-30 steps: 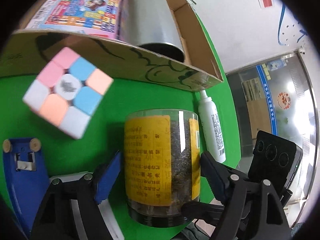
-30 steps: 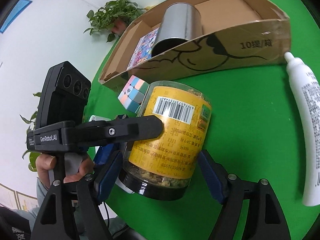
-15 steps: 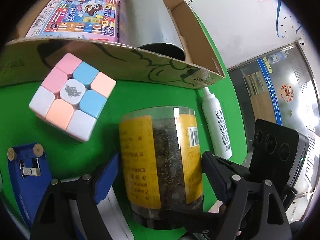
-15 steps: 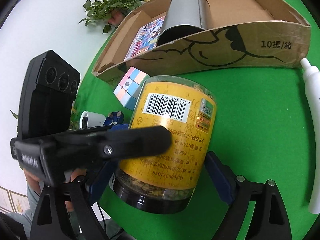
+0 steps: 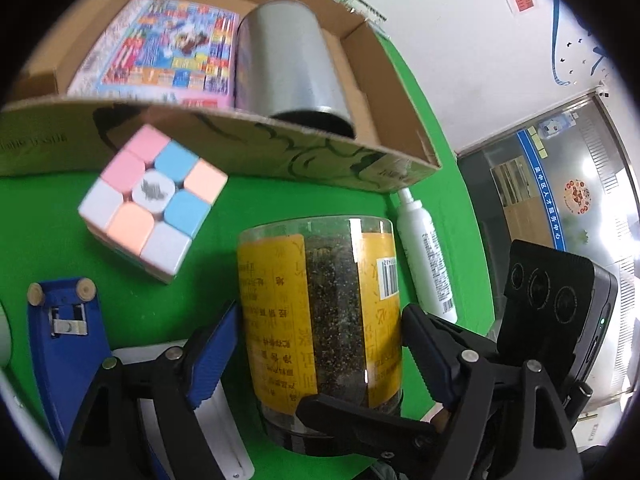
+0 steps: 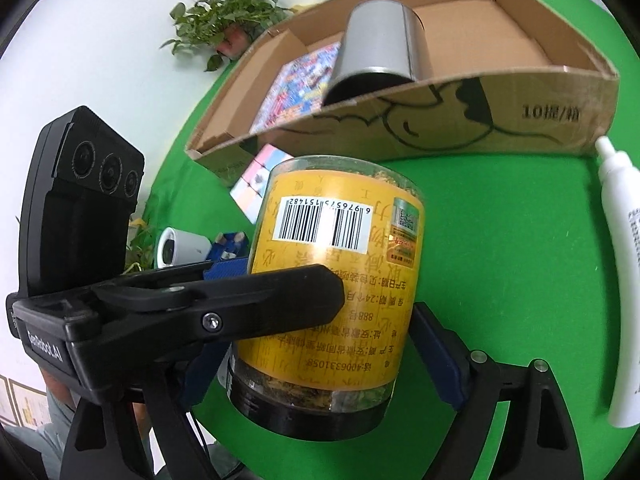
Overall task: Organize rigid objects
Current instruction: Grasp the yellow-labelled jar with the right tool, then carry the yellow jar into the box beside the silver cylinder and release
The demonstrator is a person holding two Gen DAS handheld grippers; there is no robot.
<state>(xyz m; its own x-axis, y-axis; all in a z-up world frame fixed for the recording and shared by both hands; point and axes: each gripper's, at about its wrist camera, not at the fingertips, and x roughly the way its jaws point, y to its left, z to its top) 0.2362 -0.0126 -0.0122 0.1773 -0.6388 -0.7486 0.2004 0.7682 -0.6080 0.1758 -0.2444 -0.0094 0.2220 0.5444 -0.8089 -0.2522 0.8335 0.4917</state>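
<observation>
A clear jar point(image 5: 272, 300) with a yellow label and a black lid at the bottom sits between both grippers over the green table. My left gripper point(image 5: 320, 312) is shut on the jar, a blue pad pressing on each side. One of its black fingers point(image 6: 240, 308) crosses the front of the jar point(image 6: 340, 280) in the right wrist view. My right gripper point(image 6: 320, 340) straddles the same jar with its jaws closing. A thin gap shows at its right pad point(image 6: 440, 360), and its left pad is hidden. I cannot tell whether the jar rests on the table.
An open cardboard box point(image 5: 240, 136) point(image 6: 520, 120) behind the jar holds a metal can point(image 5: 292, 60) on its side and a colourful booklet point(image 5: 160, 40). A pastel puzzle cube point(image 5: 152, 200), a white bottle point(image 5: 426, 252), a blue tool point(image 5: 64, 344) and a white cylinder point(image 6: 180, 246) lie around.
The jar has turned a little about its own axis in the left wrist view. The right gripper's jaws have widened around it. The left gripper's finger has come closer in the right wrist view.
</observation>
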